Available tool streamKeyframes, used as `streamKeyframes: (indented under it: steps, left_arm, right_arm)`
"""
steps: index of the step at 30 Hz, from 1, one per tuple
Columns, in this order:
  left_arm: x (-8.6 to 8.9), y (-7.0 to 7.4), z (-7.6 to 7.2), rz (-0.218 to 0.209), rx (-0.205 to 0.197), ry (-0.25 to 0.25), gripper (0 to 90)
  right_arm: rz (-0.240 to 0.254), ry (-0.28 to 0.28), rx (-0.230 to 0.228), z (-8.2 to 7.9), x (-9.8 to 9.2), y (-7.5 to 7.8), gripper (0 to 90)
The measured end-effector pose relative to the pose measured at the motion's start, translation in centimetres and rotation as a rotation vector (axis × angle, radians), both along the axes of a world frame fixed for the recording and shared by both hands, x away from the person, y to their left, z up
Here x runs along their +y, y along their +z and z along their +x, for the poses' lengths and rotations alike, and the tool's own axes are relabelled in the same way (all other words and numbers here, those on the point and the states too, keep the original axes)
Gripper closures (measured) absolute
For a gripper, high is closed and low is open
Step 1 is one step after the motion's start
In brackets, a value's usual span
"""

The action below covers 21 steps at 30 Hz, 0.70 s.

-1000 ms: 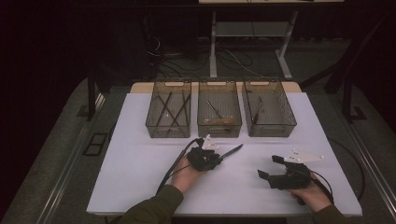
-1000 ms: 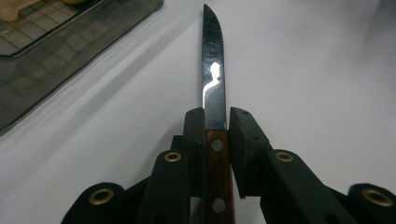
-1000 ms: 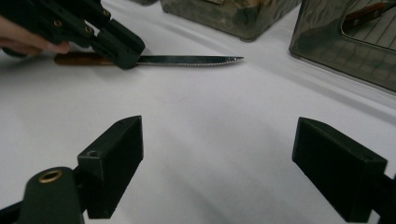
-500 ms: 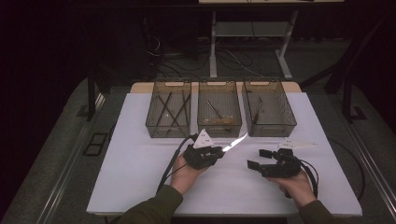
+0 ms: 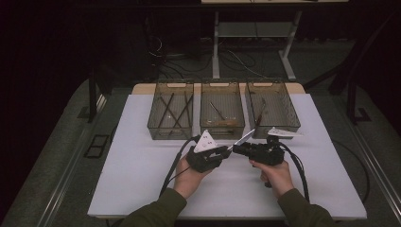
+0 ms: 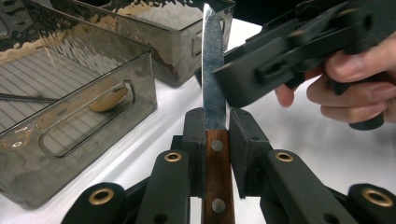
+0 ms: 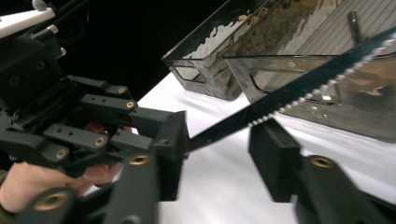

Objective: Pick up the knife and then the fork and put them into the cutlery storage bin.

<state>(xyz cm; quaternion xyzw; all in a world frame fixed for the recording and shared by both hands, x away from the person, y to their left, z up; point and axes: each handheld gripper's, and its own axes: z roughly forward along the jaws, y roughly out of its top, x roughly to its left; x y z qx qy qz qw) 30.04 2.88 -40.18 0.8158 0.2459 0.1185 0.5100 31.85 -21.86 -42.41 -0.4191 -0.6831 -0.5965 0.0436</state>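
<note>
The left gripper [image 6: 217,135] clamps the knife [image 6: 213,70] by its wooden handle; the right gripper [image 7: 217,140] (jaws just narrowing around the blade, not yet pressing) has moved in for a handover.

Dark room, grey carpet floor [image 5: 56,156], white table [image 5: 142,189], metal desk frame [image 5: 250,38] behind, floor cables [image 5: 170,52]

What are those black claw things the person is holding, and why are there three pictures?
They are hand-held grippers: pinchers a person squeezes. One picture comes from a camera up high; the other two come from little cameras riding on each gripper. The left gripper is clamped on the wooden handle of a knife. The right gripper has just been closing around the blade, but its pads do not press on it yet. On the white table stand three see-through bins with long thin things inside, too dim to name.
</note>
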Motion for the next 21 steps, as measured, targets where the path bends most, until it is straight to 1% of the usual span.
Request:
streamKeyframes:
  steps: [2,4,6,10,12,13,15,16,18,19,21]
  left_arm:
    - [0.0,0.0,0.0,-0.002,0.000,0.003,76.8]
    - [0.0,0.0,0.1,-0.001,-0.001,0.003,76.8]
    - [0.0,-0.1,0.2,-0.001,-0.001,0.007,76.8]
    - [0.0,-0.2,0.3,-0.001,-0.003,0.006,76.7]
    - [0.1,-0.1,0.3,-0.012,-0.005,0.013,76.3]
    - [0.2,-0.1,0.4,-0.014,-0.001,0.004,75.6]
    - [0.5,-0.1,0.5,-0.017,-0.002,0.003,73.1]
    - [0.7,-0.2,0.5,-0.018,0.001,0.001,67.9]
    - [1.1,-0.2,0.4,-0.019,0.001,0.002,63.1]
    - [1.4,-0.3,0.4,-0.020,-0.001,0.004,59.8]
    - [2.2,-0.5,0.3,-0.011,0.002,-0.006,55.1]
  right_arm:
    - [0.023,-0.002,0.004,0.2,0.3,0.0,66.9]
    - [0.038,-0.007,-0.003,0.3,0.4,0.1,75.2]
    - [0.055,-0.005,-0.007,0.4,0.5,0.3,79.1]
    - [0.053,0.023,-0.043,0.5,1.0,0.9,85.6]
    - [0.038,0.024,-0.058,0.4,1.4,1.4,87.7]
    - [0.030,0.028,-0.068,0.4,1.5,1.5,88.8]
    - [0.020,0.031,-0.079,0.5,1.6,1.7,88.8]
    - [0.016,0.024,-0.086,0.5,1.5,1.8,88.8]
    - [0.007,0.011,-0.093,0.5,1.1,2.2,88.9]
    - [-0.007,0.005,-0.101,0.5,0.8,2.5,88.9]
    - [-0.042,-0.008,-0.120,0.5,0.1,3.2,88.9]
